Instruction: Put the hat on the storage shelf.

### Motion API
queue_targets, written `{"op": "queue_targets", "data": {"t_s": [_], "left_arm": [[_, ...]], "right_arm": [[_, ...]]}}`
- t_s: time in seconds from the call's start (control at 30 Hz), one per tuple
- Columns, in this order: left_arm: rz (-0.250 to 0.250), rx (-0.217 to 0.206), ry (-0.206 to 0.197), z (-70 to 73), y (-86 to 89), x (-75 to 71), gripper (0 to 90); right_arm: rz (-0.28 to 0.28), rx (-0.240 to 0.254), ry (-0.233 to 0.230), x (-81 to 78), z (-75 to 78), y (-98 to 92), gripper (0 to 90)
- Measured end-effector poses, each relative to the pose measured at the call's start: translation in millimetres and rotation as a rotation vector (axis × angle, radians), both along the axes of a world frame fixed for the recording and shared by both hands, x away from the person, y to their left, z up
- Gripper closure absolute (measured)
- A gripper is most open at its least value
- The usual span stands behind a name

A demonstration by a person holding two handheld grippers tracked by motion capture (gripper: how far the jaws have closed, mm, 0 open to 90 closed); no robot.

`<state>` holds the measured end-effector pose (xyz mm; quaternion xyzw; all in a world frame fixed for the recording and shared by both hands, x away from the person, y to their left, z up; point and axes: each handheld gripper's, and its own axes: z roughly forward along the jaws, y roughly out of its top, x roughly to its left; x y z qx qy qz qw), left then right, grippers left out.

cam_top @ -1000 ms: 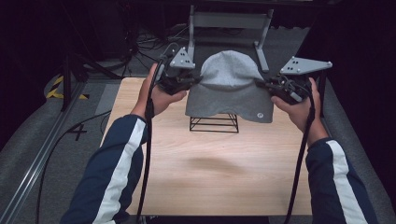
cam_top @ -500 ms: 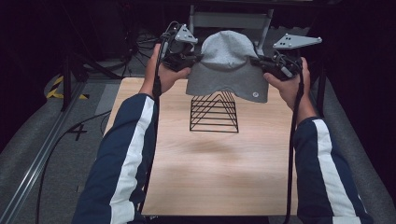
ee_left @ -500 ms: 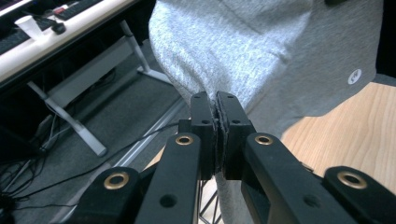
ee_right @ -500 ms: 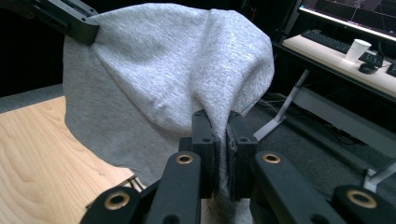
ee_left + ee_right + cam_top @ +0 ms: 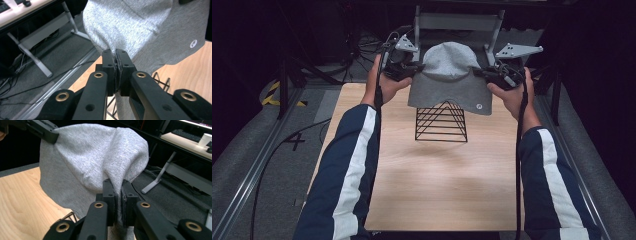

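Above the tabletop [image 5: 432,180], two claws hold a grey hat [image 5: 451,75] stretched over a wire rack [image 5: 441,122].
Left claw [image 5: 116,53] and right claw [image 5: 117,183] each pinch its rim shut; keeping it level and centred should help.

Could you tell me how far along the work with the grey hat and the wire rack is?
Done: the left gripper and the right gripper are each shut on an edge of the soft grey knit hat. In hand: the hat hangs spread between them in the air, above the far end of the black wire rack on the light wooden table. Left, probably: setting the hat down.
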<state>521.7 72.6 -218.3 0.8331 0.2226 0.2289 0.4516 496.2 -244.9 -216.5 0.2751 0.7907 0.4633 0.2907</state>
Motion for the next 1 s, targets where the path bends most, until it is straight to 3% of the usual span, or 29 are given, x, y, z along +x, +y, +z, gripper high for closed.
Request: {"op": "queue_targets", "data": {"t_s": [0.4,0.77,0.9,1.0], "left_arm": [[-0.061,-0.046,-0.019,1.3,12.0,-23.9,86.7],[-0.06,-0.021,-0.004,-16.7,16.3,-24.9,86.6],[-0.064,-0.031,-0.016,-10.9,20.9,-28.2,86.6],[-0.075,-0.009,0.001,-15.3,21.0,-30.6,86.7]], "right_arm": [[0.043,0.011,-0.014,-20.5,2.1,-5.3,84.8],[0.056,-0.029,0.005,-21.0,-13.2,1.8,84.7],[0.057,-0.013,0.001,-23.1,-10.5,-1.5,84.7],[0.056,-0.035,0.009,-23.7,-10.9,-1.1,84.7]]}}
